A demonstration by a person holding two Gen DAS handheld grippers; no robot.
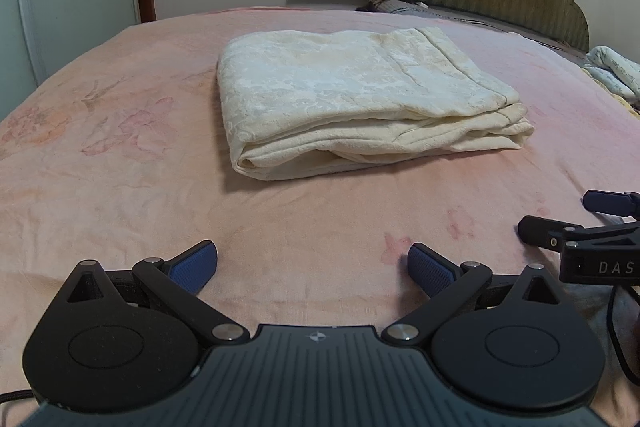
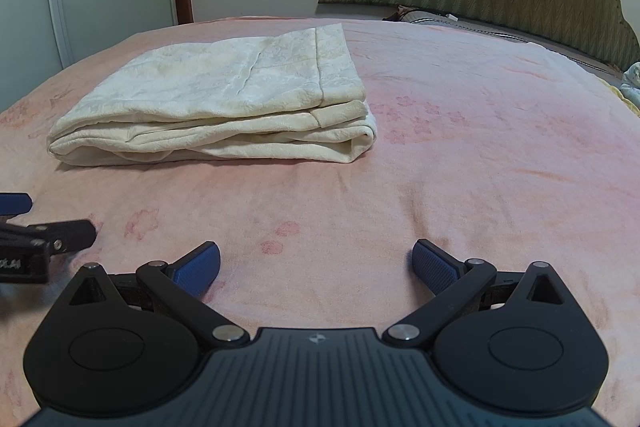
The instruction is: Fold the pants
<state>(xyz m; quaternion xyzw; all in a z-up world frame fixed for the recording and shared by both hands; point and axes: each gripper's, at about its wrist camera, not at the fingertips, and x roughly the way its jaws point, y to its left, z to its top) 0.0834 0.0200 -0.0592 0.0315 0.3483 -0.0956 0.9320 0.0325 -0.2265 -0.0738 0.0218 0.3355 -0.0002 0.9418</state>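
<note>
So your left tool (image 1: 313, 269) is sitting low over the bed (image 1: 120, 187), fingers spread wide with nothing between them. The pants (image 1: 360, 95) are already a compact cream stack straight ahead of it, well clear of the tips, long axis running side to side across your view. From your right tool (image 2: 316, 267), same deal: wide open, empty, level with the blanket, but the pants (image 2: 216, 99) sit ahead and off to the left. So your left one is lined up better. Honestly it looks pretty much folded; I'd guess any last tidy-up goes to the left side.
</note>
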